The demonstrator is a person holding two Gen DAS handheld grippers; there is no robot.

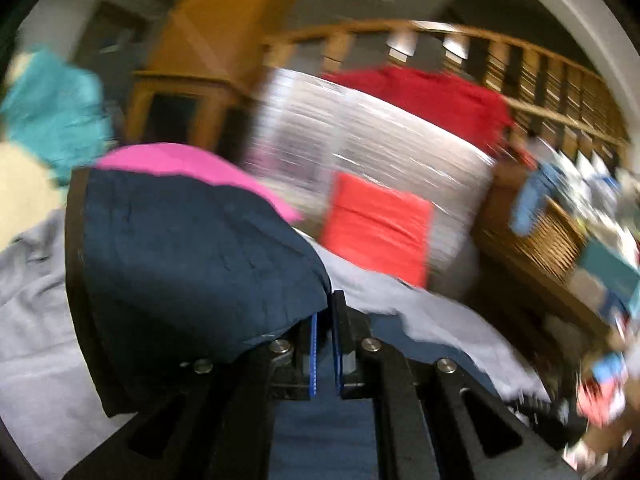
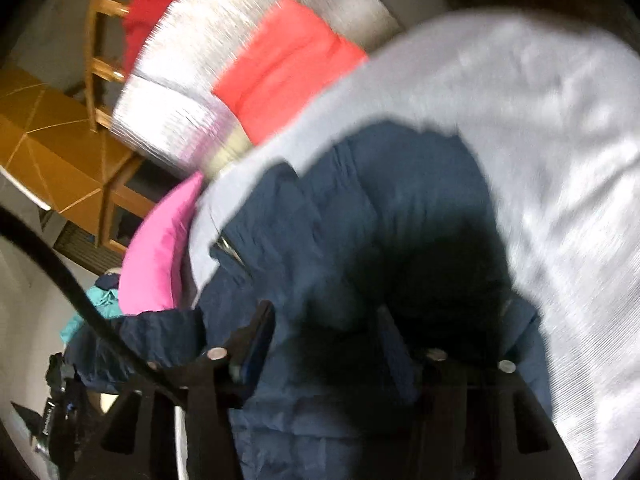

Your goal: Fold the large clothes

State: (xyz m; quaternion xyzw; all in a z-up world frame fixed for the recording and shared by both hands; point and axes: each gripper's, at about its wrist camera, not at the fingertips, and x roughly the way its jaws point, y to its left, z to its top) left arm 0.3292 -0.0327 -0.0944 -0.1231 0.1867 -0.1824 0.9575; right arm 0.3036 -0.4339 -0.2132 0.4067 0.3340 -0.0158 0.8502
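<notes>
Grey sheet underlies navy jacket — left tool pinches it, right tool spread.

Your clearest room lies over the pale grey sheet at the right of the right wrist frame. Ahead, the navy jacket fills the centre, with the pink cushion at left and the folded red cloth beyond it crowding the upper left

One navy jacket, one pink cushion, one coral folded cloth, one red garment (blurred), one teal garment, one grey sheet.
</notes>
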